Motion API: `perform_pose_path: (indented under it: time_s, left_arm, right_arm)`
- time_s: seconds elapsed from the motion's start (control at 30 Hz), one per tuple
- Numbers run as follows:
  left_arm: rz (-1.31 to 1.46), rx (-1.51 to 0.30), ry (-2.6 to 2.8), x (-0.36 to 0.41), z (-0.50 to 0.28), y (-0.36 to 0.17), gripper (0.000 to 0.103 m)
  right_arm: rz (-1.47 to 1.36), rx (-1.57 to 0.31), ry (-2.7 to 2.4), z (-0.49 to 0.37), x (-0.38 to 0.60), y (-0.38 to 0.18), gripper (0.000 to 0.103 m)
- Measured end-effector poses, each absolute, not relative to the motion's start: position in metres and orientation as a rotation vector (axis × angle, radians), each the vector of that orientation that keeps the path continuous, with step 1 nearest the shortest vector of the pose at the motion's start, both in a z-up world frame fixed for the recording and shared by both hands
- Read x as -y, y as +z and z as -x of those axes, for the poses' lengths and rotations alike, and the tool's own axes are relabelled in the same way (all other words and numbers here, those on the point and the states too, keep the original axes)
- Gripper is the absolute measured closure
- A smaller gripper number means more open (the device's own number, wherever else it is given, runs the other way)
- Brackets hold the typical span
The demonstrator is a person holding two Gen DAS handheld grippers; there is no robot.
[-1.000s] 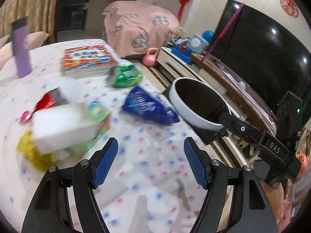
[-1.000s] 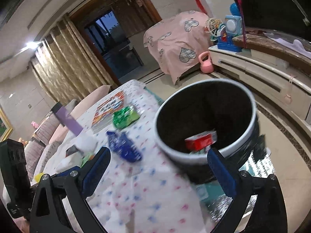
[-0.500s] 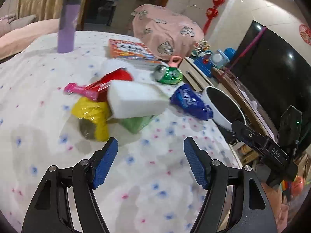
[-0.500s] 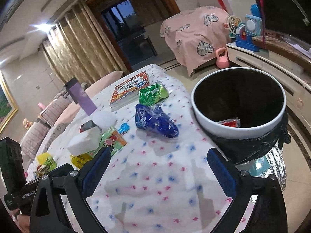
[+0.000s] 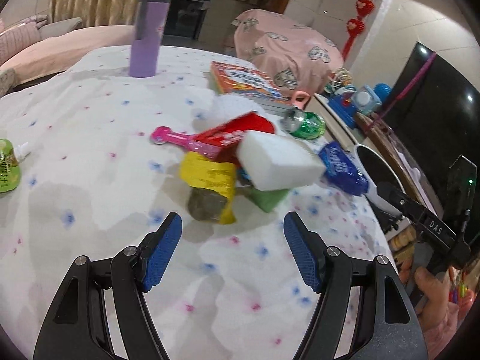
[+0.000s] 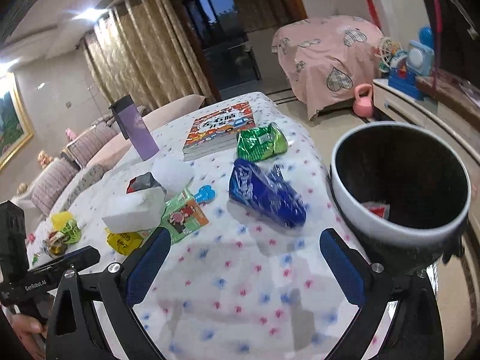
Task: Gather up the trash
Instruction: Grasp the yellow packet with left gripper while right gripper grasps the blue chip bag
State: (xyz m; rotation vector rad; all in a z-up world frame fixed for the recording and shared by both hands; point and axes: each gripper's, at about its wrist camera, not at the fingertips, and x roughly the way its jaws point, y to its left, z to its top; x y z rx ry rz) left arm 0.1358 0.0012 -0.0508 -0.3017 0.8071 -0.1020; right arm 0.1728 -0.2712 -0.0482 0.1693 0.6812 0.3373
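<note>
Left claw [image 5: 232, 241] hangs over the table [image 5: 90, 138] with its blue pads spread wide and nothing between them. Straight ahead of it, just beyond the pad tips, sits the trash heap: a yellow wrapper [image 5: 210, 177] nearest, a white foam block [image 5: 279, 163] leaning on top to the right, a red packet [image 5: 237, 133] and a pink spoon-shaped piece [image 5: 174, 139] behind. Further ahead and right lie a green can [image 5: 304, 123] and a blue bag [image 5: 342, 168]. Over to the right claw [image 6: 244, 262], also gaping, also empty. The blue bag [image 6: 265, 195] lies just ahead of it, the crumpled green can [image 6: 261, 142] beyond that. To its right, off the table edge, stands the white-rimmed bin [image 6: 402, 198] with a red scrap [image 6: 376, 208] inside
</note>
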Motion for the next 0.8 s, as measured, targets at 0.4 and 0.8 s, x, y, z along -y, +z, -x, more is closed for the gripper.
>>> perform_pose_path:
  time_s: [0.4, 0.8]
  left_arm:
    - [0.308, -0.869, -0.067, -0.009, -0.172, -0.072, 0.031]
    - [0.351, -0.890, -0.120, -0.011, -0.174, -0.082, 0.094]
  right_arm:
    - [-0.087, -0.739, 0.351, -0.217, 0.265, -0.062, 0.003]
    - [-0.124, -0.803, 0.377, -0.236, 0.265, -0.080, 0.064]
